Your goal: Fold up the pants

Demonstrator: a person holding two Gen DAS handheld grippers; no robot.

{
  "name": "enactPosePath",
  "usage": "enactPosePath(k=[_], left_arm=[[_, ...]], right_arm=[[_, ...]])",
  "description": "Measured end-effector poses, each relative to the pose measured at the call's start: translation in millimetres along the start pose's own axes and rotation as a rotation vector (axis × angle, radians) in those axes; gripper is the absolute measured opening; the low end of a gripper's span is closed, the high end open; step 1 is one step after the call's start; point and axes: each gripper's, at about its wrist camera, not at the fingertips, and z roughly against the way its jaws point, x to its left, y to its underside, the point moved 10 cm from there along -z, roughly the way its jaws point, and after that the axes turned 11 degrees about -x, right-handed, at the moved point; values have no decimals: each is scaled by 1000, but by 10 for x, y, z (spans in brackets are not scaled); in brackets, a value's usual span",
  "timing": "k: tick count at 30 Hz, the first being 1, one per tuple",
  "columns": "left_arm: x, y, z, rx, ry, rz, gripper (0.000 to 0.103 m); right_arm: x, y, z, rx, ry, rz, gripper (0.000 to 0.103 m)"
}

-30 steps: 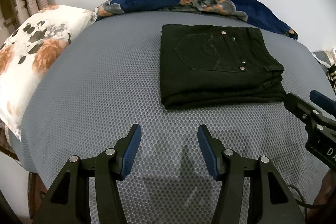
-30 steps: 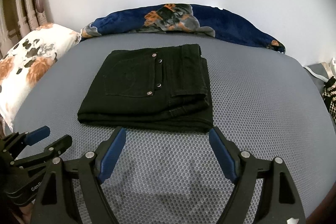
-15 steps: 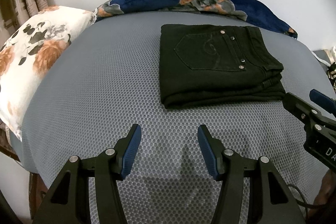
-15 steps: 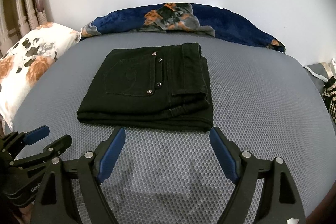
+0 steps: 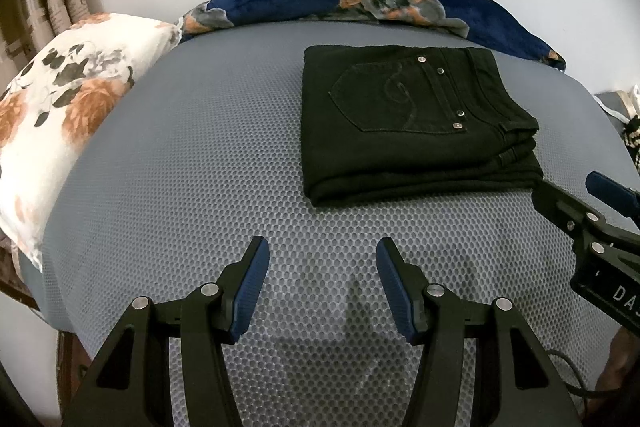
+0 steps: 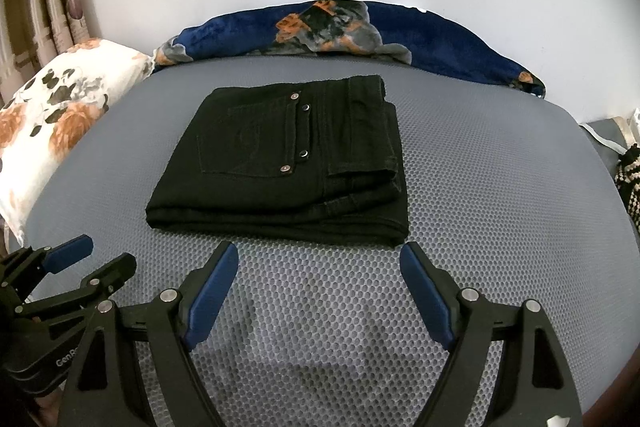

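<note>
Black jeans (image 6: 280, 163) lie folded in a compact stack just ahead of the right gripper (image 6: 318, 259), jaws spread and empty. Left gripper (image 5: 320, 255) likewise gapes, empty, the stack ahead to its right. Judgement: folding appears complete; keep both clear of the stack.

Folded black jeans (image 5: 416, 123) are lying pocket-up on the grey mesh bed (image 5: 192, 163). The left tool (image 5: 322, 257) is hovering nearer the camera with jaws apart, gripping nothing. The right tool (image 5: 576, 195) is showing at the frame's right edge.

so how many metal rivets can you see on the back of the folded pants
4 on the black pants, all by the back pocket: two at its waistband-side corners, two on the strip beside it. Folded layers may hide more.
</note>
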Motion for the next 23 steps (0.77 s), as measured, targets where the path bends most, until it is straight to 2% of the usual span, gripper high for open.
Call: enactPosePath(k=[23], left_arm=[[9,13,-61,2,7,-3,57]], right_arm=[[27,52,-34,8,3,5,81]])
